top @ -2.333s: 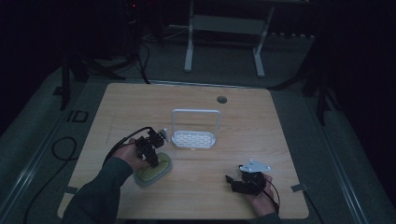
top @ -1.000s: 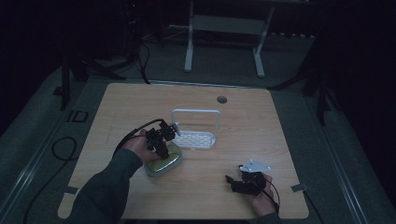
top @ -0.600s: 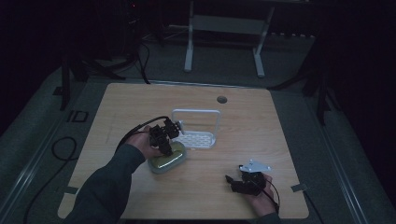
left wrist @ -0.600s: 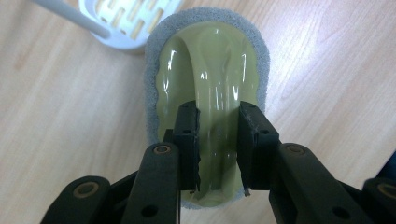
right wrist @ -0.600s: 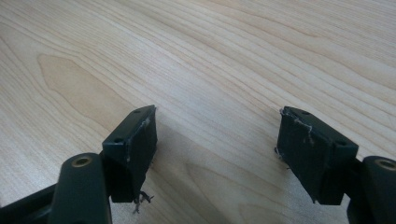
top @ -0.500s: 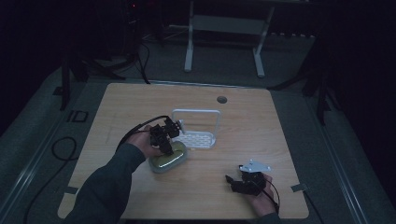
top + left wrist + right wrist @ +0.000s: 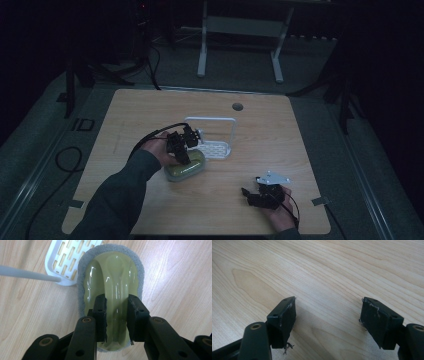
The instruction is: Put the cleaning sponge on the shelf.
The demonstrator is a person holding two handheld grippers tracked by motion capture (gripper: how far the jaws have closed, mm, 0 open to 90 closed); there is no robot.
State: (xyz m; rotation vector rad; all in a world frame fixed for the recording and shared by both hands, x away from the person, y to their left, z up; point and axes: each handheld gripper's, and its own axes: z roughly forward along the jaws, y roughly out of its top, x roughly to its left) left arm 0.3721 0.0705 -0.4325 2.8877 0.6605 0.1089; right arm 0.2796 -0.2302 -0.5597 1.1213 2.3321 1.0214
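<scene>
A scrubbing sponge (image 7: 111,277) with a yellow-green plastic grip on a grey pad lies on the wooden table (image 7: 140,115). My left gripper (image 7: 117,312) is shut on the raised ridge of that grip, one jaw on each side. In the high view the sponge (image 7: 186,166) sits just left of and in front of a white slotted holder (image 7: 214,147), with my left gripper (image 7: 181,147) above it. The holder's slotted base (image 7: 63,260) touches the sponge's far left edge. My right gripper (image 7: 328,320) stands open over bare wood, near the table's front right (image 7: 262,195).
The white holder has an upright loop frame (image 7: 212,122) behind its base; its thin white bar (image 7: 27,273) crosses the left gripper view. A round cable hole (image 7: 237,106) sits near the table's far edge. Metal stand legs (image 7: 240,45) rise beyond the table.
My left gripper has carried the sponge to the right and slightly away, from the front left up against the white holder. The right gripper has stayed put.
</scene>
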